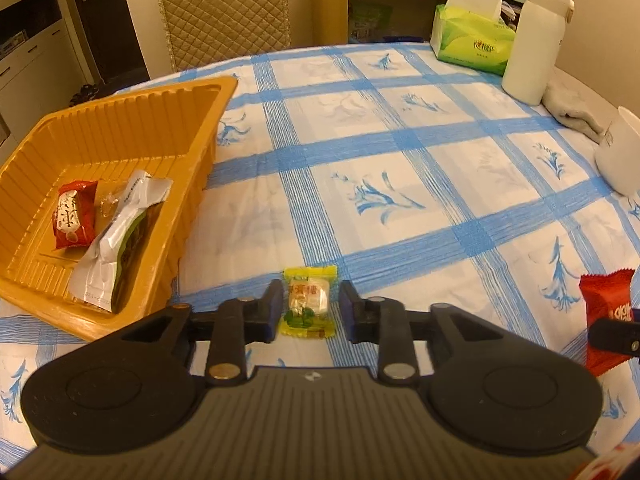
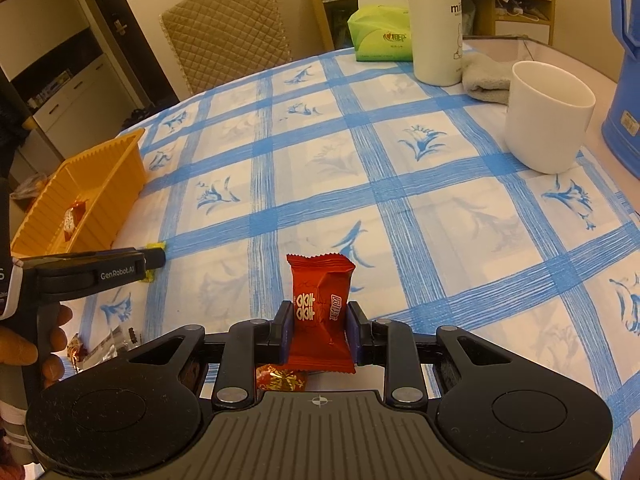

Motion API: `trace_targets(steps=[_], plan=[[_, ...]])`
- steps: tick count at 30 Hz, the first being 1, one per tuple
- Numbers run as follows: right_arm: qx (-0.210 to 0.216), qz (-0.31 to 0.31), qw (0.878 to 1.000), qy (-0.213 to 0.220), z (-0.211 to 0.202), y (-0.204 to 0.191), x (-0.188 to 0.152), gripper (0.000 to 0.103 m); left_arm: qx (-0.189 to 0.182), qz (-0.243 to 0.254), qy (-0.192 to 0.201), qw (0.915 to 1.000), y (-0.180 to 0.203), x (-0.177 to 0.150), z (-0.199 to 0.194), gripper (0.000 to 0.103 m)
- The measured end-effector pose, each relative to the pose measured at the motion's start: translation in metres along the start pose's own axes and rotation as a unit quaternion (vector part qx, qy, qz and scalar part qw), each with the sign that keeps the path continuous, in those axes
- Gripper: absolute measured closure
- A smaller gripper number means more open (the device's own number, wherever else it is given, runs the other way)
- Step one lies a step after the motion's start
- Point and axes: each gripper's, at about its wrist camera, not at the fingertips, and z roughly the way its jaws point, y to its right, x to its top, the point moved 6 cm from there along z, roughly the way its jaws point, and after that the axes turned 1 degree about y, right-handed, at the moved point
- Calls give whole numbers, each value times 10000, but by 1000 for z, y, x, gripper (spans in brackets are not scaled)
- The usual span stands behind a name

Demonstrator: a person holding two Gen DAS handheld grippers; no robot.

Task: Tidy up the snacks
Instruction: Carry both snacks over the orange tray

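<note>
The left gripper (image 1: 310,306) is closed in on a yellow candy (image 1: 307,298). The pads are set against the wrapper's two sides, at 3 and 9 o'clock. The candy's long axis is laid from 12 to 6 o'clock, along the fingers, so it is taken across its short width. It is seen low over the checked tablecloth (image 1: 400,152); whether it is lifted clear cannot be told.

From these jaws the orange tray (image 1: 224,84) is found at 10 o'clock, its near wall just beside the left finger. A small red packet (image 1: 74,216) and a silver and green packet (image 1: 120,236) are already lying in it.

The right gripper (image 2: 320,322) is clamped on a red candy packet (image 2: 320,292). That packet is held upright, its long axis at 12 to 6 o'clock and its crimped top edge above the pads. In the right wrist view the tray is seen well apart at 10 o'clock, with the left gripper placed between.

The left hand is therefore judged the nearer to the tray. The coming move is thought to turn on that bearing: the yellow candy would be raised over the near wall, carried toward 10 o'clock, and let go inside. The red packet would have to be brought much farther across.
</note>
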Motion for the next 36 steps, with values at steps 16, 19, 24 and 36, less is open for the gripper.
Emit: trace_targets(steps=[16, 19, 24, 36], plan=[[92, -70, 9998, 179, -13, -10, 7, 75, -192, 35, 170, 9997, -3, -1, -32, 84], [143, -112, 9996, 228, -17, -16, 8, 75, -226, -3, 241, 9995, -7, 0, -44, 84], [277, -196, 9990, 287, -23, -31, 11, 75, -296, -113, 378, 9988, -19, -2, -68, 84], [842, -486, 9951, 193, -27, -92, 5, 75, -42, -460, 636, 9969, -86, -18, -119, 84]])
